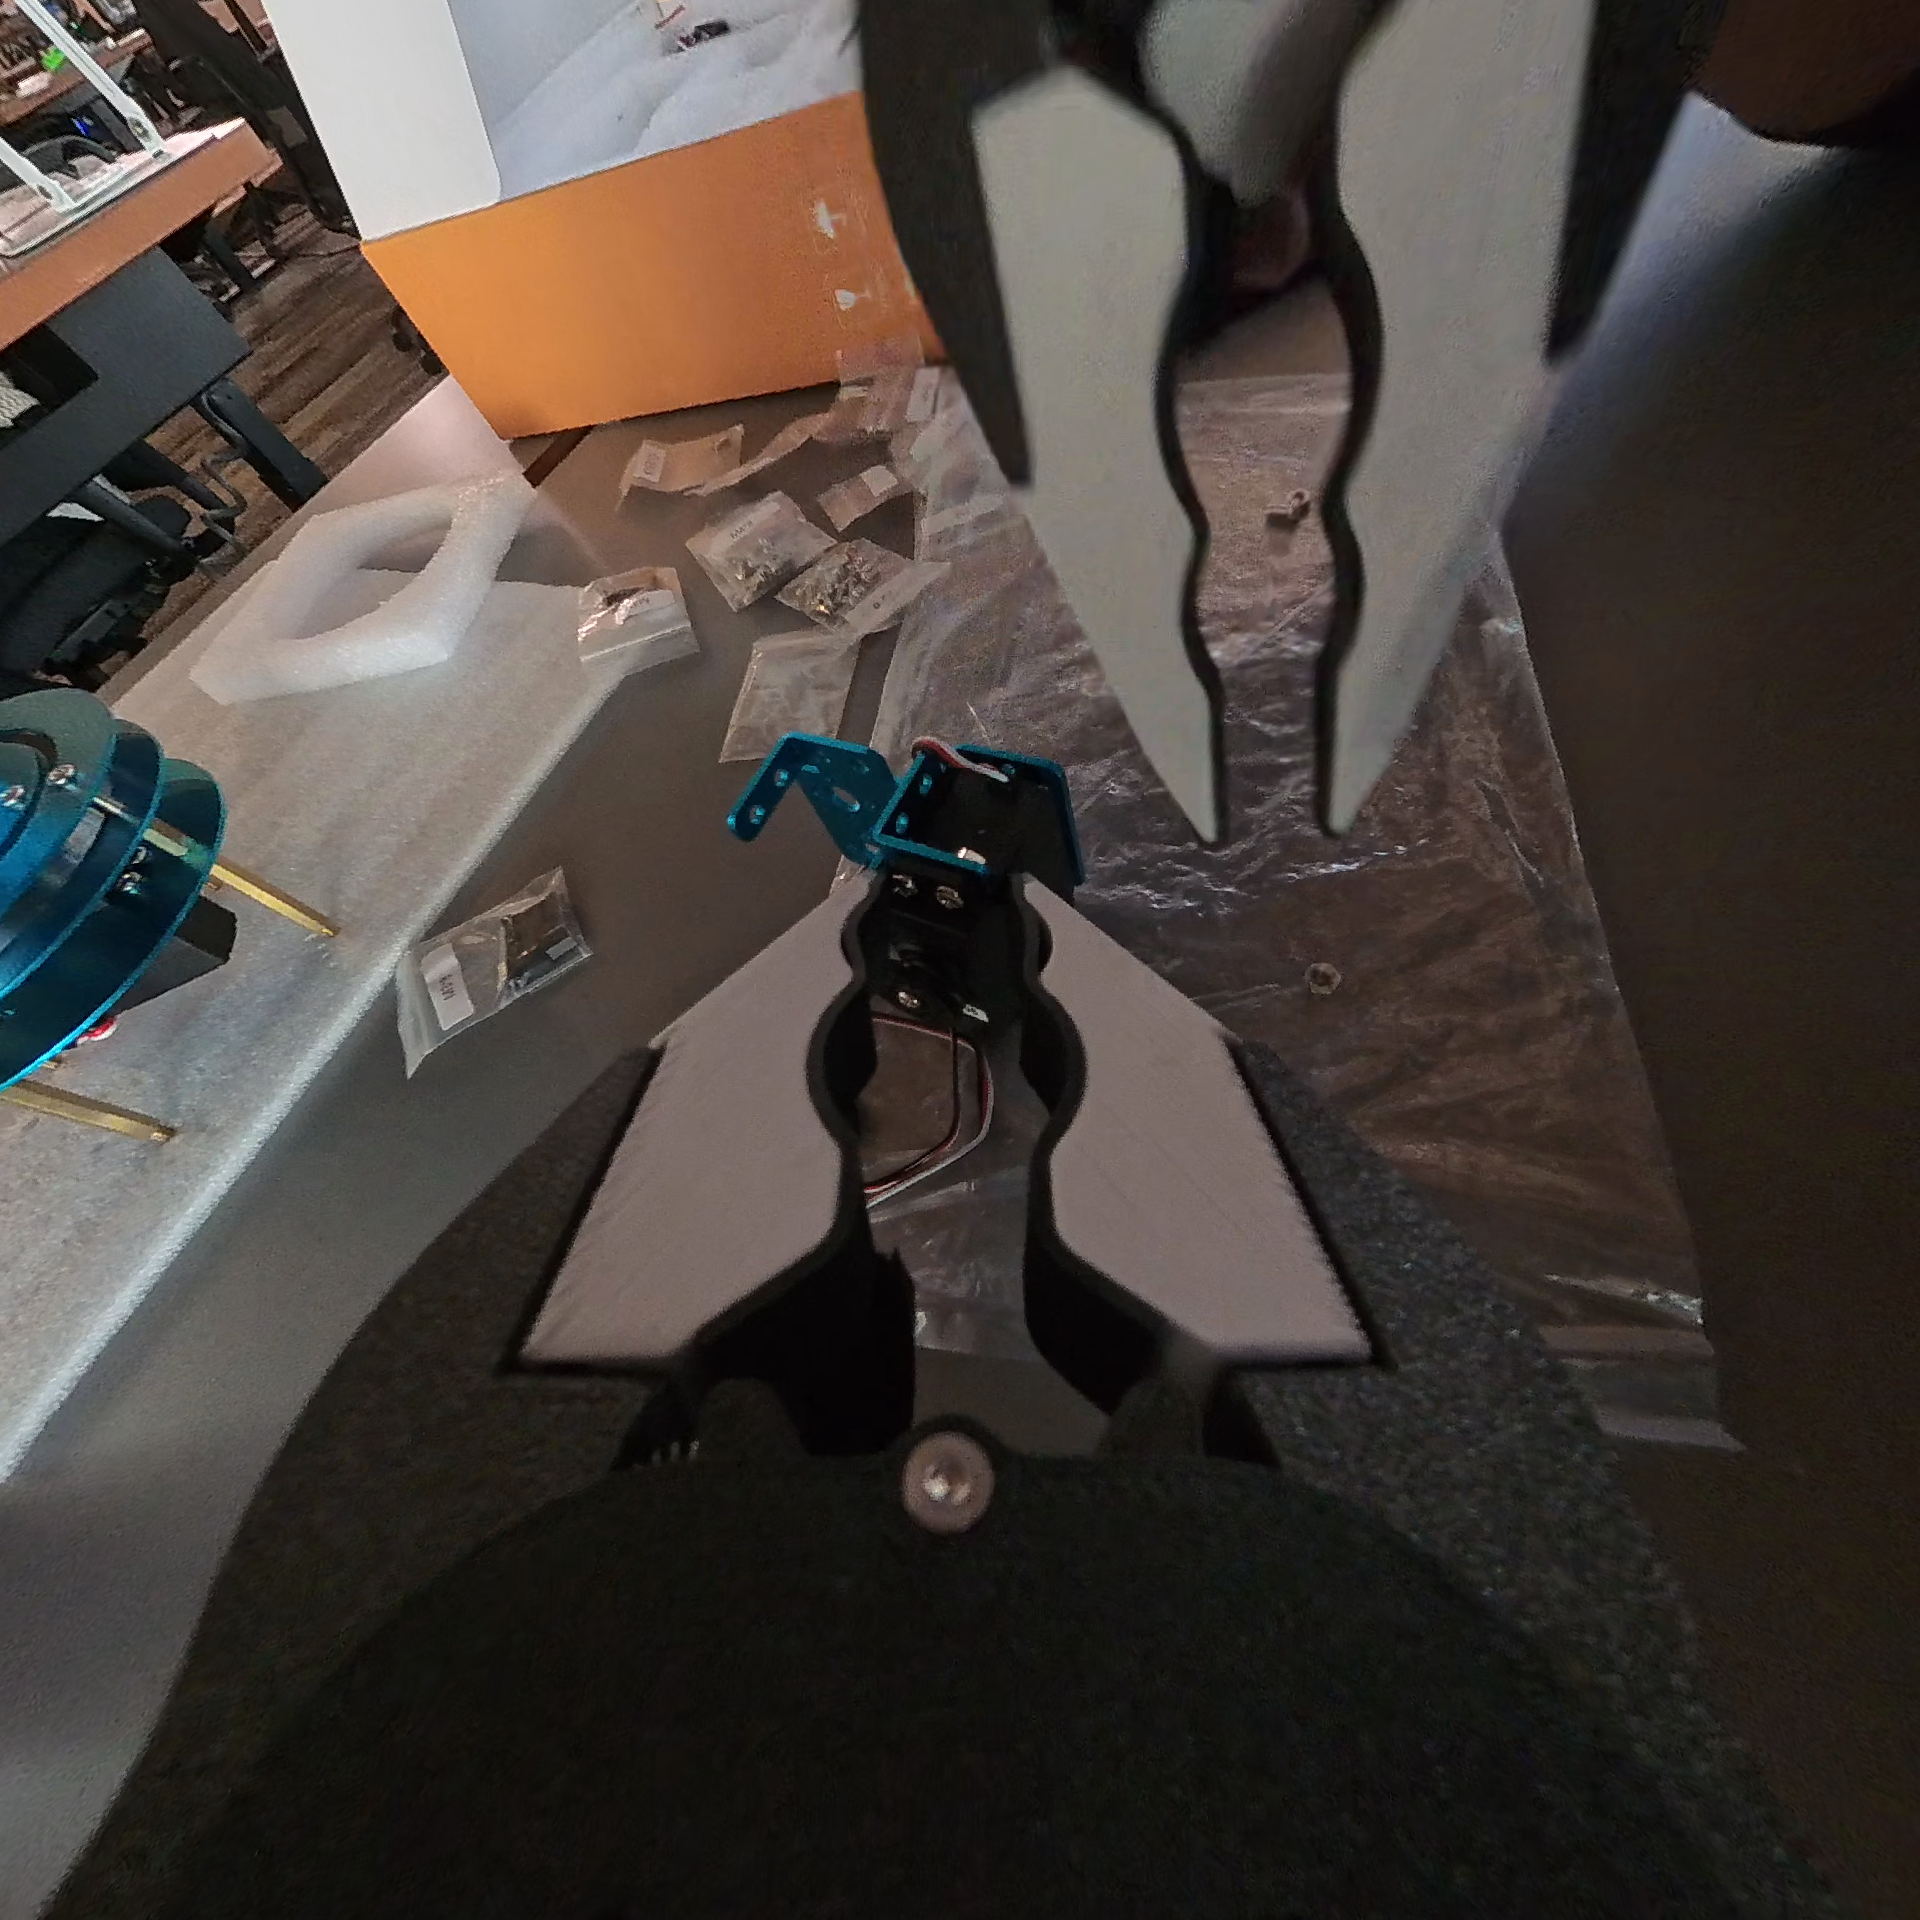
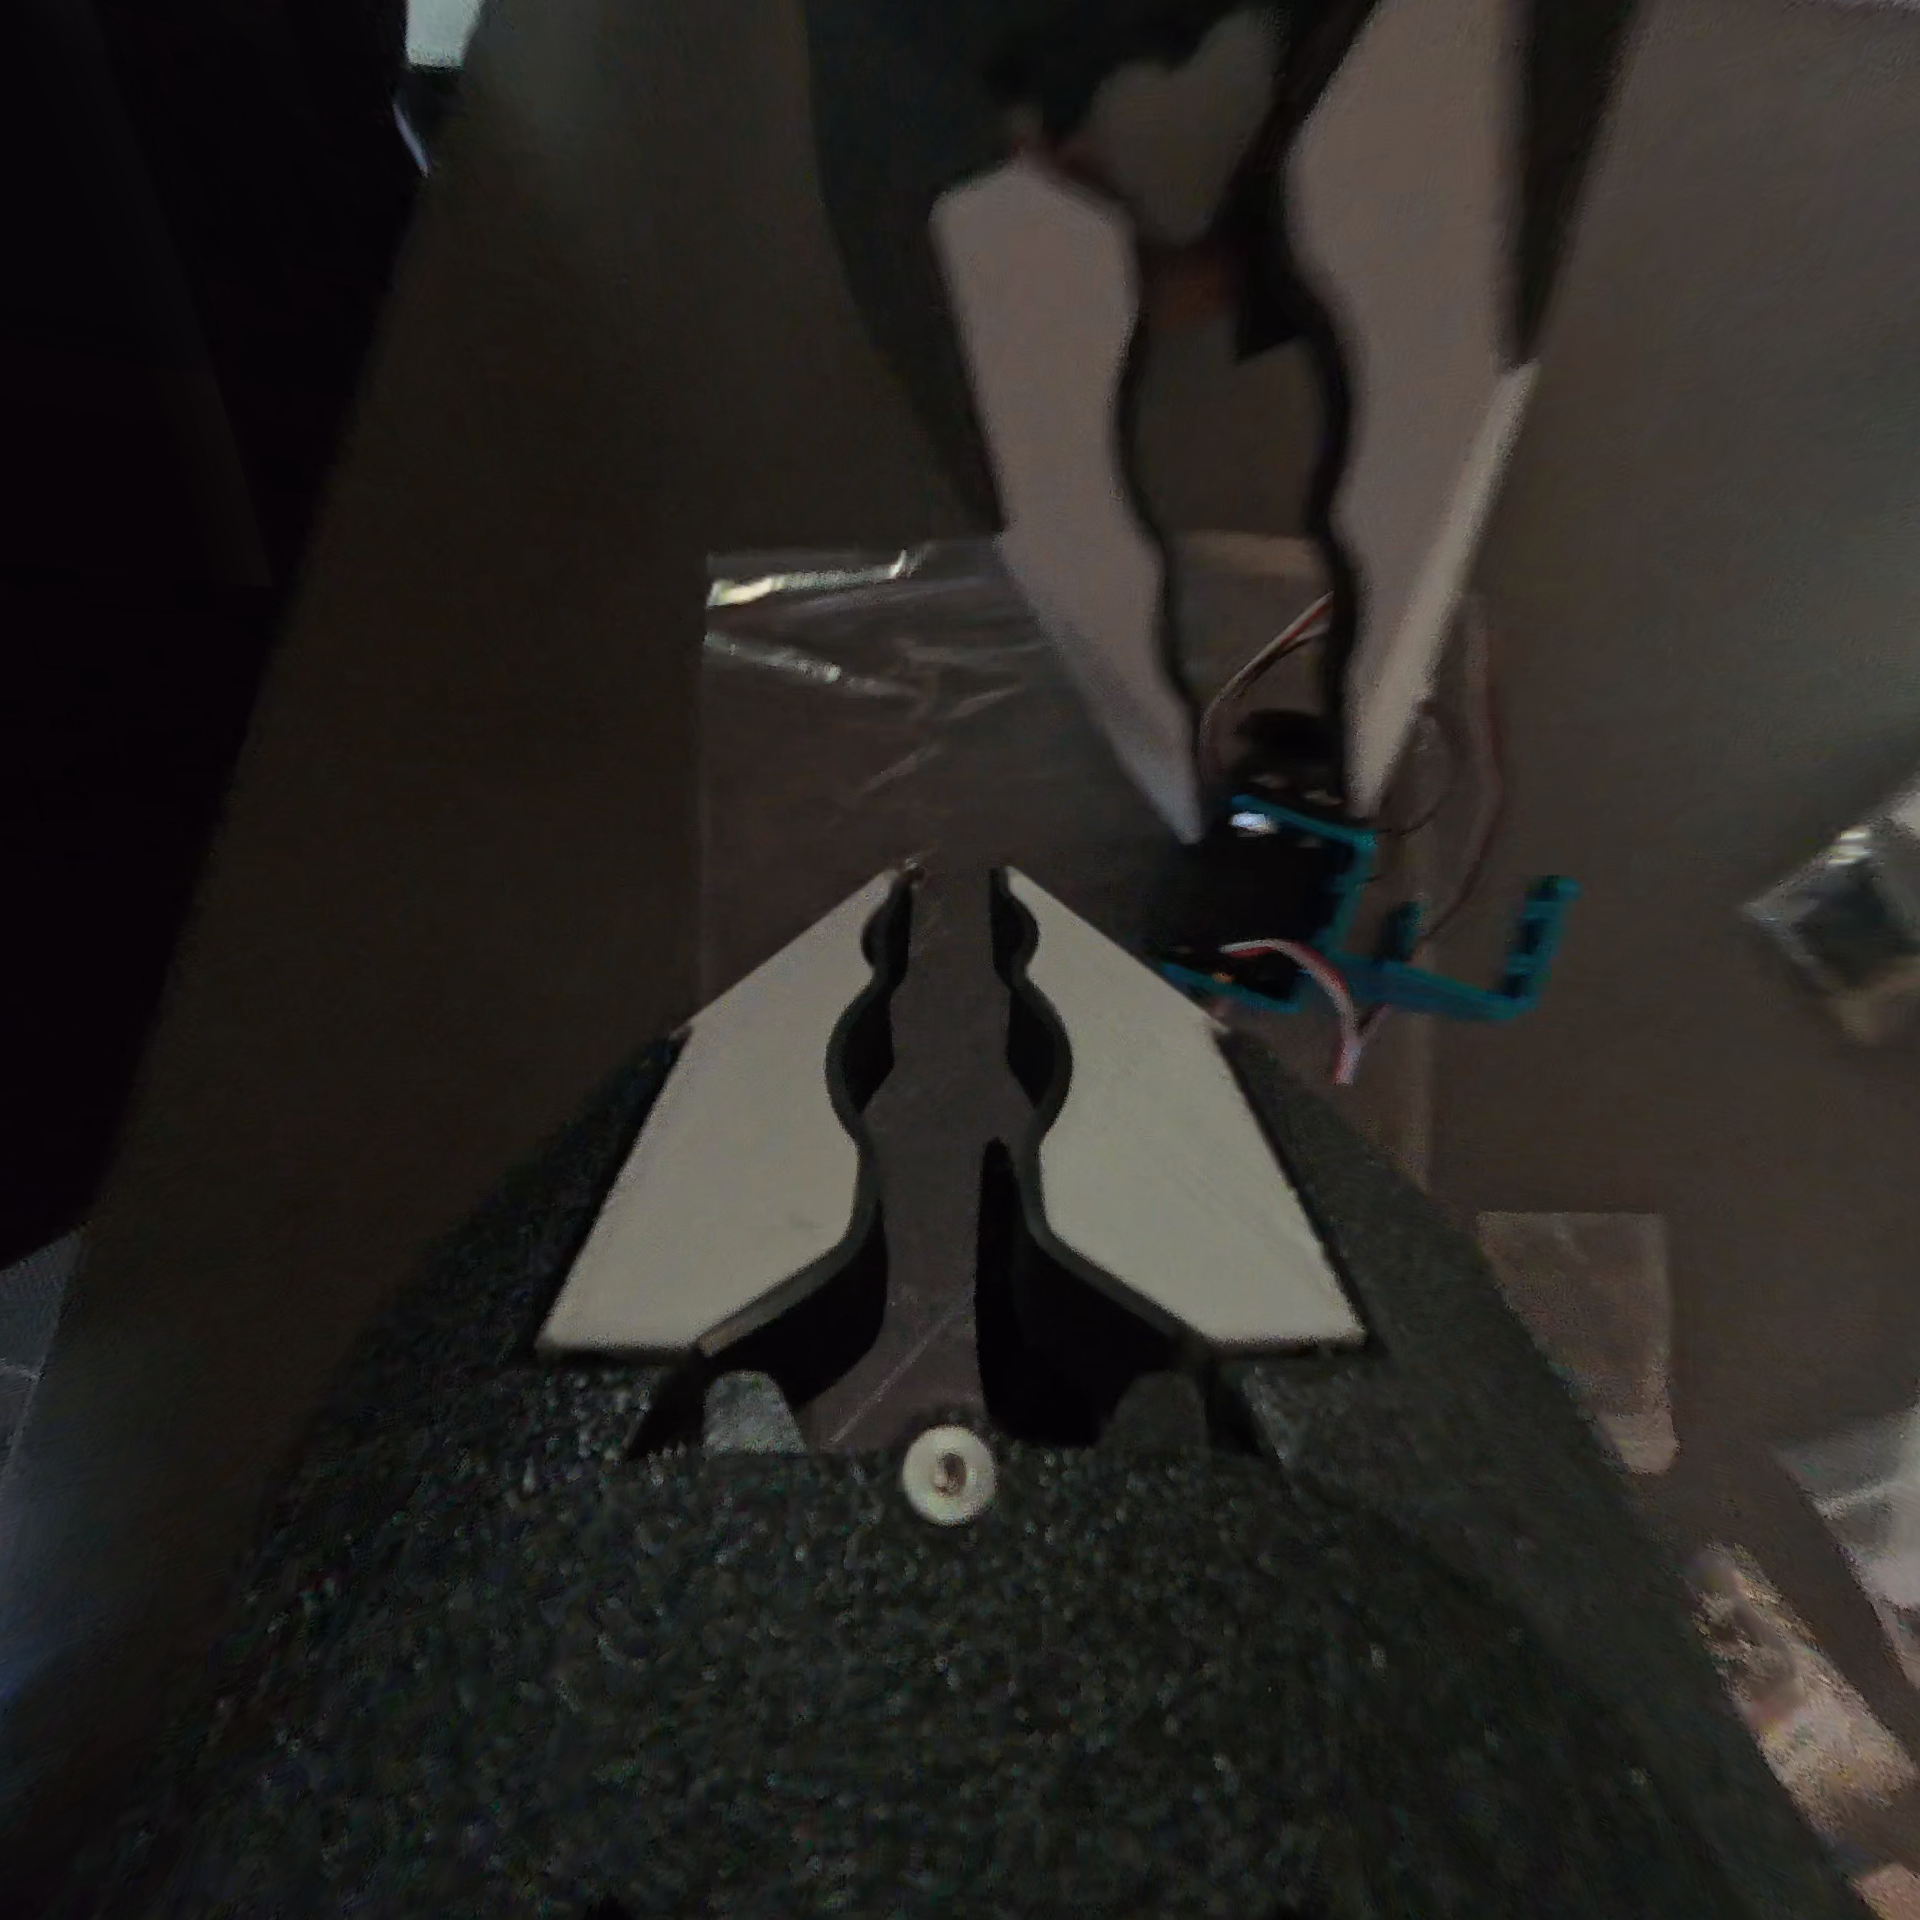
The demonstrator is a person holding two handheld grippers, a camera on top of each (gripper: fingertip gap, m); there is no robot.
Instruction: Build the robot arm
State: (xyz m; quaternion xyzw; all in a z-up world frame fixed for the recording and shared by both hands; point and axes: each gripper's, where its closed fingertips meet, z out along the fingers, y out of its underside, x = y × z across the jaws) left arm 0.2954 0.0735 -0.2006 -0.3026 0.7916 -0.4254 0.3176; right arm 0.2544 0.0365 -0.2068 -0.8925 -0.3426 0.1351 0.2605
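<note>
The left gripper is clamped on a small black servo motor, fingers pressed to both its sides, w/ thin red, white and black wires trailing back between the fingers. On the servo's far end sits a blue anodised metal bracket, 1 perforated arm jutting up and to the left. The assembly is held above a crinkled clear plastic sheet spread on the dark brown tabletop.

The right gripper holds nothing, its jaws a narrow gap apart; in the left wrist view it hangs tips-down just beside the bracket, not touching. In the blurred right wrist view the bracket sits just right of its tips.

A small metal nut lies on the plastic. Beyond are scattered clear zip bags of small hardware, a white foam frame w/ a cut-out centre, an orange-and-white carton, and at far left a stack of blue translucent acrylic discs on brass standoffs.
</note>
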